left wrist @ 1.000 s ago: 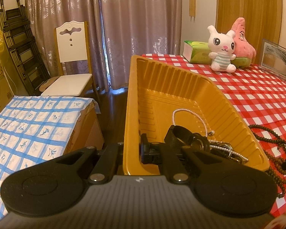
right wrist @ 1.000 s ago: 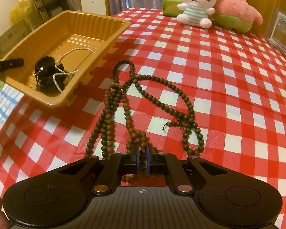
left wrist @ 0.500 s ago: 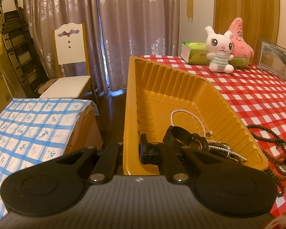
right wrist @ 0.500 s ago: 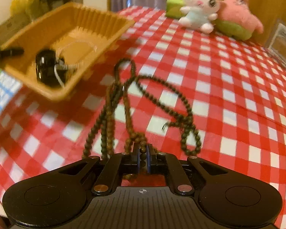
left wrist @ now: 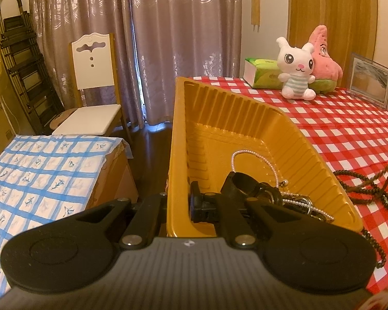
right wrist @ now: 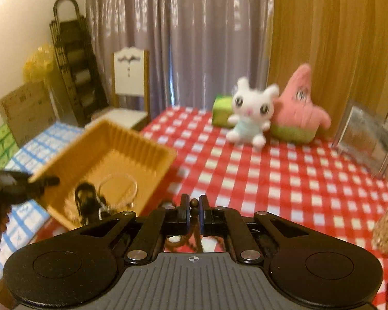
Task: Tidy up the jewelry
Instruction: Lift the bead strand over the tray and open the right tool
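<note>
My left gripper (left wrist: 178,204) has its jaws clenched on the near wall of the orange tray (left wrist: 245,118), one finger outside, one inside. The tray juts over the edge of the red-checked bench (left wrist: 349,134). Inside it, at about five o'clock from its middle, a pearl strand (left wrist: 248,155) loops over a black bracelet (left wrist: 239,184) and a tangle of metal pieces I cannot make out. Right of the tray, at three o'clock in the left wrist view, the brown bead necklace (left wrist: 367,191) trails across the cloth, part of it rising out of frame.

My right gripper (right wrist: 193,210) has its jaws grasping that necklace: a bead (right wrist: 194,202) shows pinched between them, with strands hanging below. This view is blurred. The tray (right wrist: 152,149) sits at nine o'clock, and a white bunny toy (right wrist: 251,111) and pink star toy (right wrist: 297,103) stand at one o'clock.
</note>
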